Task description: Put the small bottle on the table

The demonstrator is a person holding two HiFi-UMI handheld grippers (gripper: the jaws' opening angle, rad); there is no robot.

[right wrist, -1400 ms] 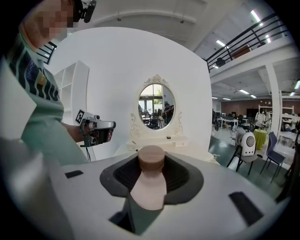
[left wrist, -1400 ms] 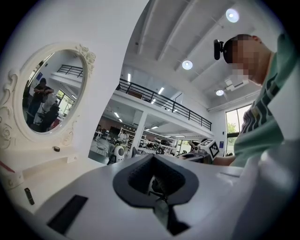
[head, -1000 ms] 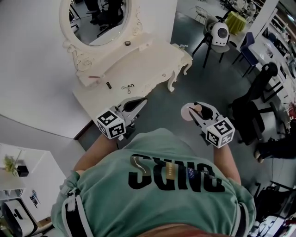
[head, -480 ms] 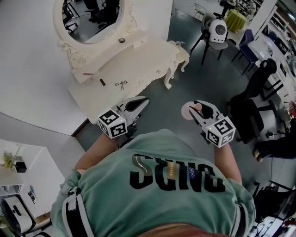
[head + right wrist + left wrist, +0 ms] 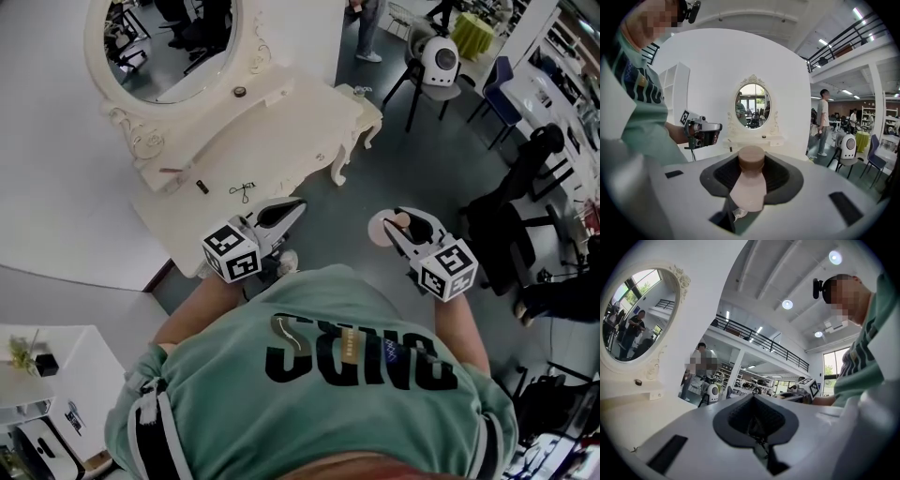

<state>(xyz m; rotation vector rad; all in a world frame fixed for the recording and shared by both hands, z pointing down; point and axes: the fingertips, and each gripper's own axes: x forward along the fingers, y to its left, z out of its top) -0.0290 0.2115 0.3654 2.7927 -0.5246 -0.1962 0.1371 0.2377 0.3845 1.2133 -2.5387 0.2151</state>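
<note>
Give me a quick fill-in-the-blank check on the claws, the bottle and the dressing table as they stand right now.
1. The right claw is shut on the small bottle, whose cap is ____ in colour.
2. The left claw is shut and holds ____.
3. The mirror above the table is ____ in shape.

Missing words: brown; nothing; oval
</note>
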